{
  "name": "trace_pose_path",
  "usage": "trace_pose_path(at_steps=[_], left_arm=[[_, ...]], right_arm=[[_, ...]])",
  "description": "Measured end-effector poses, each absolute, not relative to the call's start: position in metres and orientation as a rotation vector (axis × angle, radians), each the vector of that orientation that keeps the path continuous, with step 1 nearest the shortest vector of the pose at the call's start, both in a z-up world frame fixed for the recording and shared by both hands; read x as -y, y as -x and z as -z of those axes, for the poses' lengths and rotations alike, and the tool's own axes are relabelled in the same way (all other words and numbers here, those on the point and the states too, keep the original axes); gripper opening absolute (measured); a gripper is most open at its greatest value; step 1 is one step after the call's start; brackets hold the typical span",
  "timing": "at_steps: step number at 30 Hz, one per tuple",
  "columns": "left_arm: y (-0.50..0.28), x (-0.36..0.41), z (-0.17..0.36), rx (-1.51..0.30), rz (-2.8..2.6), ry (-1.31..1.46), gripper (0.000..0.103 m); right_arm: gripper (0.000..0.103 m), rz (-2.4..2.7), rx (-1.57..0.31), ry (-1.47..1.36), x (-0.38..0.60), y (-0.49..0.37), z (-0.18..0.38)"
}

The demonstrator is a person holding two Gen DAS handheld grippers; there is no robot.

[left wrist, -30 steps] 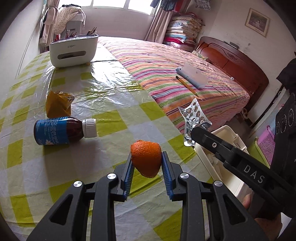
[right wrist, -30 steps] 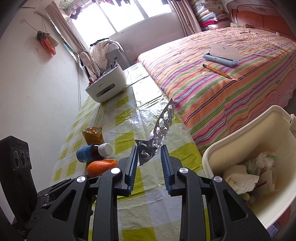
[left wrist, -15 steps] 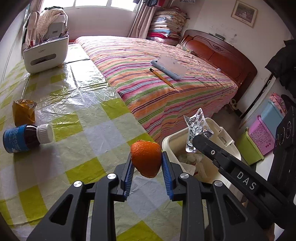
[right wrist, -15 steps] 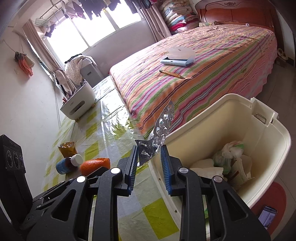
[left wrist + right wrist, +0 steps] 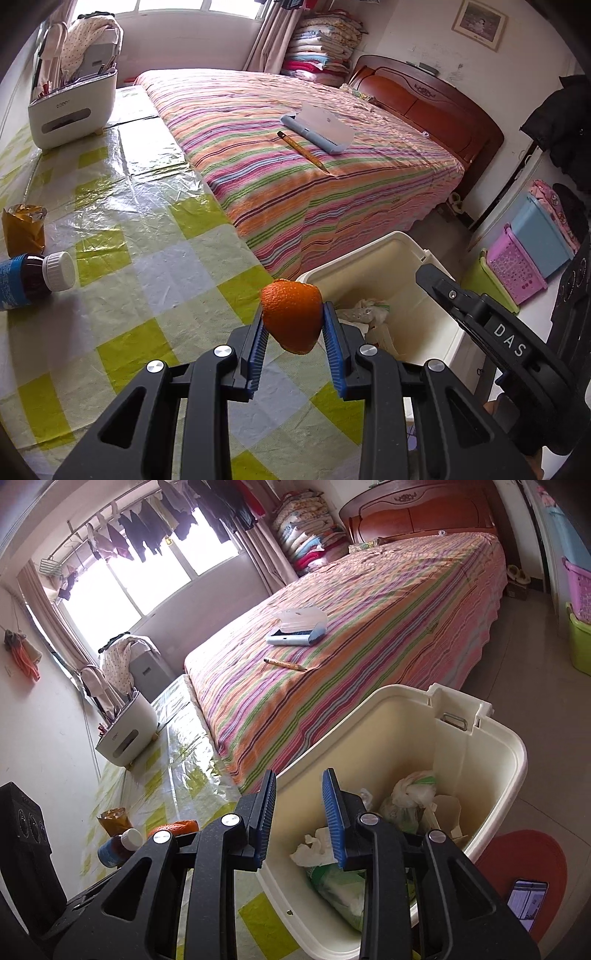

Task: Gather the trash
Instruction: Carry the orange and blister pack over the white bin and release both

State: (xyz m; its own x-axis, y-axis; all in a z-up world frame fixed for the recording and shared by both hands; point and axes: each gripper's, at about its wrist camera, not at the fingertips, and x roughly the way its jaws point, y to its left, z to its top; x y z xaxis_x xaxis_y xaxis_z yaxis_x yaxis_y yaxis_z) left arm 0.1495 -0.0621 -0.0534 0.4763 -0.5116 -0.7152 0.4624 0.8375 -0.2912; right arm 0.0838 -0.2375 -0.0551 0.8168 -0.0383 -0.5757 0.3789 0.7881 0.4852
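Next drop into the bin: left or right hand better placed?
Left. The left gripper is shut on the orange peel, close to the bin. The right gripper hangs over the bin with jaws apart and empty, so it has nothing to drop.

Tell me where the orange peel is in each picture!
Left wrist view: the orange peel sits low in the middle, pinched in the left gripper, in front of the near corner of the white bin.
Right wrist view: only a sliver of peel shows, low on the left, beside the right gripper.
Shared landmark: the white bin beside the striped bed.
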Motion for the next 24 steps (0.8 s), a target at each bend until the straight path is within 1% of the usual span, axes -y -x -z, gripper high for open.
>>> trace_pose_path(at_steps=[2,4,5,6,12,24], left_arm=[[-0.149,0.065,0.053,-0.895,0.604,0.061,0.029],[-0.149,0.069,0.054,-0.896,0.611,0.059,0.029],[-0.150,0.070,0.054,-0.898,0.614,0.057,0.029],[-0.149,0.072,0.055,-0.900,0.618,0.056,0.029],[-0.149,0.086,0.058,-0.912,0.641,0.049,0.029],[-0.146,0.122,0.066,-0.936,0.712,0.030,0.030]], right_arm=[[0.028,0.256,-0.547,-0.654,0.242,-0.079,0.053],[0.037,0.283,-0.503,-0.678,0.248,-0.072,0.051],[0.045,0.300,-0.477,-0.687,0.250,-0.068,0.049],[0.049,0.316,-0.453,-0.693,0.253,-0.064,0.047],[0.056,0.347,-0.373,-0.708,0.259,-0.051,0.039],[0.060,0.371,-0.278,-0.749,0.269,-0.034,0.035]])
